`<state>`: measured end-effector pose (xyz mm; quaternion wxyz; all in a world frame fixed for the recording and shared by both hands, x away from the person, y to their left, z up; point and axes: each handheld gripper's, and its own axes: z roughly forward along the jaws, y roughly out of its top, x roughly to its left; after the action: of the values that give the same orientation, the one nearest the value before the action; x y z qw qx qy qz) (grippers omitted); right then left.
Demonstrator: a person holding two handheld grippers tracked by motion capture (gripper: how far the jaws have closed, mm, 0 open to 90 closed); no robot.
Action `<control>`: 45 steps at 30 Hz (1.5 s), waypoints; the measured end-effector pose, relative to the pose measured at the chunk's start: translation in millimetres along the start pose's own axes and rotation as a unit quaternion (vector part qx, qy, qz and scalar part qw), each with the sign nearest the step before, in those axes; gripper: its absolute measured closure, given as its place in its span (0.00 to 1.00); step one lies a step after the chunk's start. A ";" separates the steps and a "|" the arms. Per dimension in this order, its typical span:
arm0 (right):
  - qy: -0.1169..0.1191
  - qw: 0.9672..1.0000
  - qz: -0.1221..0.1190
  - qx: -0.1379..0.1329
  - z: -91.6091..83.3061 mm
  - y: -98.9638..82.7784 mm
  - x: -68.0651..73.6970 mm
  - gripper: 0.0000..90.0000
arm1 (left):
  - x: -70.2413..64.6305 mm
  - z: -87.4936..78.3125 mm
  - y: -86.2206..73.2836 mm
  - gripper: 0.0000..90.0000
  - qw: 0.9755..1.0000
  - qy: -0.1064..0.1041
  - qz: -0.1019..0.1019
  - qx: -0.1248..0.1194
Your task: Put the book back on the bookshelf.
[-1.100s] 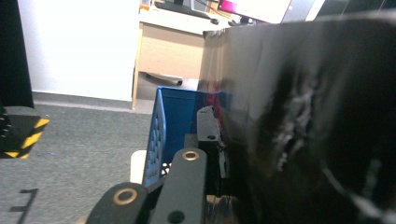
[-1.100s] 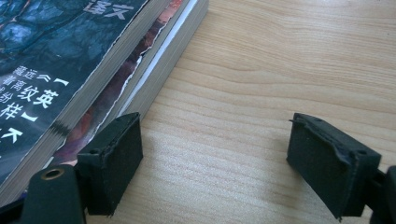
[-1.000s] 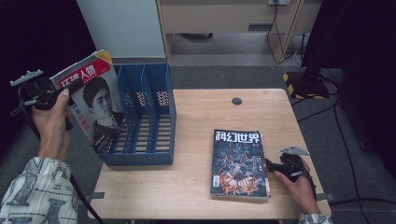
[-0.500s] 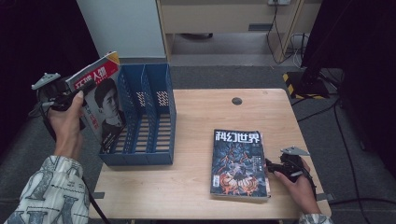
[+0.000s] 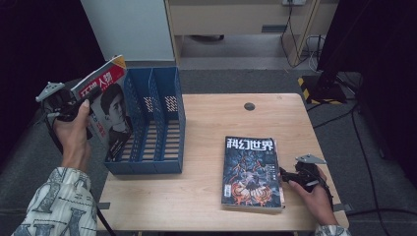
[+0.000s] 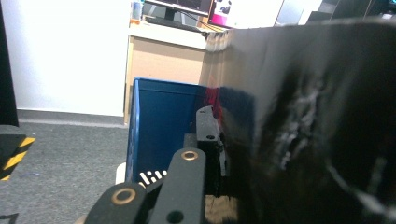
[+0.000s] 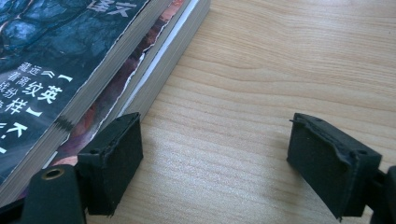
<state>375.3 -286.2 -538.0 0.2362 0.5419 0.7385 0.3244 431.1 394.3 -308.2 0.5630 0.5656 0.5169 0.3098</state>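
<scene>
Patterned sleeves (image 5: 61, 204) — black tongs (image 5: 285, 173)

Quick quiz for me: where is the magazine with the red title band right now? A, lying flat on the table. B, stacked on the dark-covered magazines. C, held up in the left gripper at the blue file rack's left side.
C: the left gripper is clamped on the red-banded magazine, tilted at the left of the blue file rack.

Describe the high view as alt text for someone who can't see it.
A person's left gripper holds a red-topped magazine tilted over the left slot of a blue file rack on a wooden table. The right gripper rests open beside a stack of dark-covered magazines lying flat on the table.
</scene>
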 end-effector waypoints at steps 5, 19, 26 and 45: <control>0.000 1.000 0.000 0.000 0.0 0.0 0.0 0.20 | 2.7 1.0 -9.2 0.94 1.000 0.003 -0.001 0.001; 0.000 1.000 0.000 0.000 -0.2 -0.1 0.0 0.20 | 10.1 1.1 -35.1 0.94 1.000 0.005 -0.016 0.010; 0.001 1.000 0.001 0.000 -0.5 -0.3 0.2 0.20 | 13.4 0.8 -44.1 0.94 1.000 0.004 -0.023 0.014; 0.001 1.000 0.001 0.001 -0.6 -0.2 0.2 0.20 | 21.4 -9.2 -53.6 0.92 0.999 0.001 -0.045 0.024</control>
<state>374.7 -286.2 -537.8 0.2340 0.5425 0.7387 0.3244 415.7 408.2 -362.9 0.5619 0.5549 0.5497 0.2723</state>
